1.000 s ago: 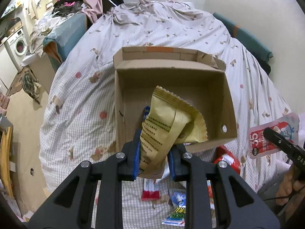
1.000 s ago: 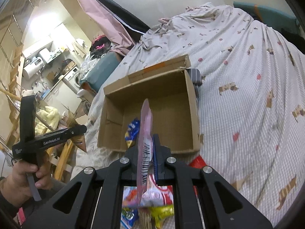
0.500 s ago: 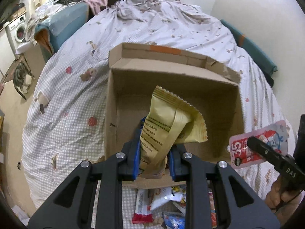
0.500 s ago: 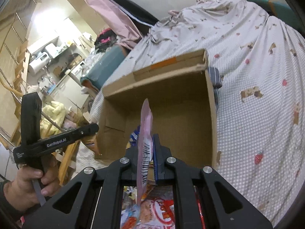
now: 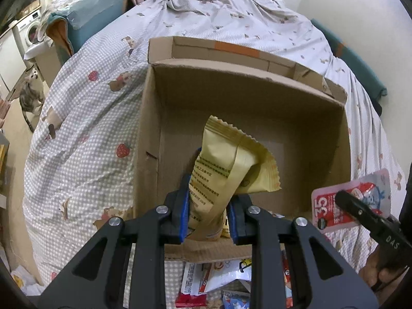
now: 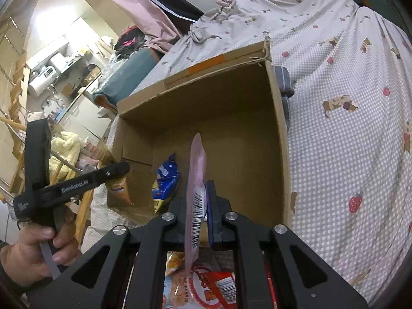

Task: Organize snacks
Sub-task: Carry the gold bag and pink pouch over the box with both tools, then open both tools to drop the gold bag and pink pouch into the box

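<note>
One open cardboard box (image 5: pixel 247 95) sits on a checked bedspread (image 5: pixel 85 139).

Black claw (image 5: pixel 208 206) frames, blue pads (image 5: pixel 183 213), silver screws.

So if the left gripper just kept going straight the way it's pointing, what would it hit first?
Probably the inside floor of the cardboard box. The left gripper, shut on a yellow snack packet, aims down into the open box; nothing else shows in that line, though depth is unclear.

Box (image 5: pixel 247 95) on bed (image 5: pixel 85 118)
</note>
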A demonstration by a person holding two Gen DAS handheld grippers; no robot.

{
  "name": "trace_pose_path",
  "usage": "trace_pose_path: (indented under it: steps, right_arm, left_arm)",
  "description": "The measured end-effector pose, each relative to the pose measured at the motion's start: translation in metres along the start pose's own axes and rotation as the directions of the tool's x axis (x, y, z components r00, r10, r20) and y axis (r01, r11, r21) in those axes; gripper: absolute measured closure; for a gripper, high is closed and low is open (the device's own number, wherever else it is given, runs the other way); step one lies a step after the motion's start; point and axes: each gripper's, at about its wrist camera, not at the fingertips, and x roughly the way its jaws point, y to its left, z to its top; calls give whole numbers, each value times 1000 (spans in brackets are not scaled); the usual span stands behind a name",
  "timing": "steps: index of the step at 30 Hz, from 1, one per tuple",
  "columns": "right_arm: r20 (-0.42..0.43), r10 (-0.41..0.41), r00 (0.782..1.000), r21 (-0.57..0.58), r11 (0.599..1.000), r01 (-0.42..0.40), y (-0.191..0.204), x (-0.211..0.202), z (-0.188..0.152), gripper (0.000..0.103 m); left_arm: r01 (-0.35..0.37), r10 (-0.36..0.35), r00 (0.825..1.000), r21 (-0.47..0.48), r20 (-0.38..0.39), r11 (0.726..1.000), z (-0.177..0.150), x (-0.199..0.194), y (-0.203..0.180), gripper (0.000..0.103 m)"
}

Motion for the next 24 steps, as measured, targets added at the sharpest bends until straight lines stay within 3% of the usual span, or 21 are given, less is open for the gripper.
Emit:
trace_pose_path:
  steps: [9,10,12,13,14,18,24]
  right_arm:
    - [6,-9,1000,1,1000,9,2,-1,0,89]
    - [14,-11,1000,2,1000,11,1,-2,1,84]
    - [29,-10,1000,17,1000,9,-1,-5,2,59]
    - [47,-9,999,33,999,8,-3,-7,2,29]
    - [74,-16,997,43,999,13,-5,-11,2,18]
    - [84,-35,996,43,999,32,-8,-13,3,18]
    - [76,-37,996,36,999,34,-7,-11,4,18]
  left_arm:
    - [1,-1,1000,2,-6,1000,0,2,-1,78]
    - [1,-1,1000,3,-6,1000,0,2,-1,77]
    - [9,-9,1000,5,-5,1000,0,1,-1,70]
    - [7,-7,1000,5,-1,1000,0,0,-1,66]
    - [0,0,1000,7,5,1000,0,-1,-2,58]
    - [-30,29,999,24,39,999,0,-7,-4,31]
    - [-33,30,998,49,60,998,0,-11,-9,20]
